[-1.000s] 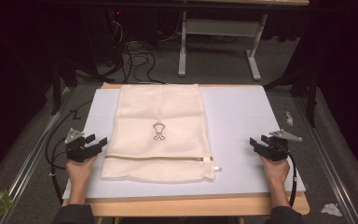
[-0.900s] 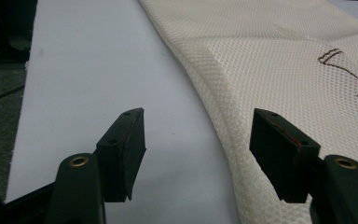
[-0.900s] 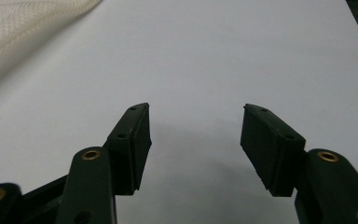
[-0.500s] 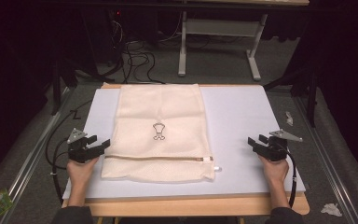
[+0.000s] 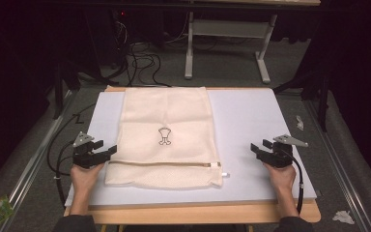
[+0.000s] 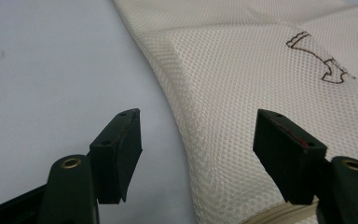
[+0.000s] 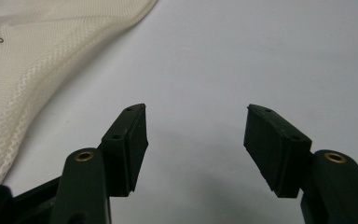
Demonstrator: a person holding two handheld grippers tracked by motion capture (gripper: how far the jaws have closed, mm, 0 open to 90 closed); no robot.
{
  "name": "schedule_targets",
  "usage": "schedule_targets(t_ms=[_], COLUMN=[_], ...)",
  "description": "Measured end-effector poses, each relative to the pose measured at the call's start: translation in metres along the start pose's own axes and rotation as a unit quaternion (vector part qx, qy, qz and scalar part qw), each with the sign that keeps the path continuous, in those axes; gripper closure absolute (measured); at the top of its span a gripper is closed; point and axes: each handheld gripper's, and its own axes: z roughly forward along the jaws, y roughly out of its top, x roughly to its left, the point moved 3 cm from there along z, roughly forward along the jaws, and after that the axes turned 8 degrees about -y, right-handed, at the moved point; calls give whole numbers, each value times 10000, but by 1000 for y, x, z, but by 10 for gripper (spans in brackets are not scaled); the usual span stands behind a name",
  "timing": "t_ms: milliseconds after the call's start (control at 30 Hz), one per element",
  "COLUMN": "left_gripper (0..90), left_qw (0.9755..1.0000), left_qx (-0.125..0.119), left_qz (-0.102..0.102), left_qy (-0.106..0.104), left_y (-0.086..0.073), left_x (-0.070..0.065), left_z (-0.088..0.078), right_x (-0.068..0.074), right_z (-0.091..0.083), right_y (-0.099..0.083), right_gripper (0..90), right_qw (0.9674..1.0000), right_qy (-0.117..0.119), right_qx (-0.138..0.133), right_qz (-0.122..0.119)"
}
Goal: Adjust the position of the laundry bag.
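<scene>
A cream mesh laundry bag (image 5: 166,133) lies flat on the pale blue mat (image 5: 251,121), with a small dark emblem (image 5: 164,135) at its middle and a zipper (image 5: 164,164) across its near end. My left gripper (image 5: 107,152) is open at the bag's left edge; in the left gripper view (image 6: 198,156) its jaws straddle the mesh bag's edge (image 6: 261,70) without touching. My right gripper (image 5: 254,148) stands open on the bare mat to the right of the bag; the right gripper view (image 7: 196,149) shows nothing between its jaws, with the bag (image 7: 37,56) off to the left.
The mat rests on a wooden table (image 5: 193,212). Metal rails (image 5: 34,164) run along both sides of the table. Cables (image 5: 140,58) and a desk frame (image 5: 227,34) stand on the floor beyond. Bits of litter (image 5: 343,216) lie on the floor at the right.
Both grippers have edged slightly inward toward the bag. The bag has not moved.
</scene>
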Motion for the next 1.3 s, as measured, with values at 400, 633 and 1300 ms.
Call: schedule_targets(t_ms=[400,633,1300], left_gripper=[338,338,347], left_qw=[9996,9993,9987], left_qx=[196,328,495], left_qz=[24,-22,97], left_qy=[-180,-167,-54], left_y=[2,3,1], left_x=[-10,-14,-23], left_z=[7,10,16], right_x=[22,40,97], right_z=[4,4,24], right_y=[5,10,18], right_gripper=[388,403,402], right_qw=[9992,9981,9915], right_qy=[344,520,964], right_qx=[197,299,641], right_qz=[-38,-146,-587])
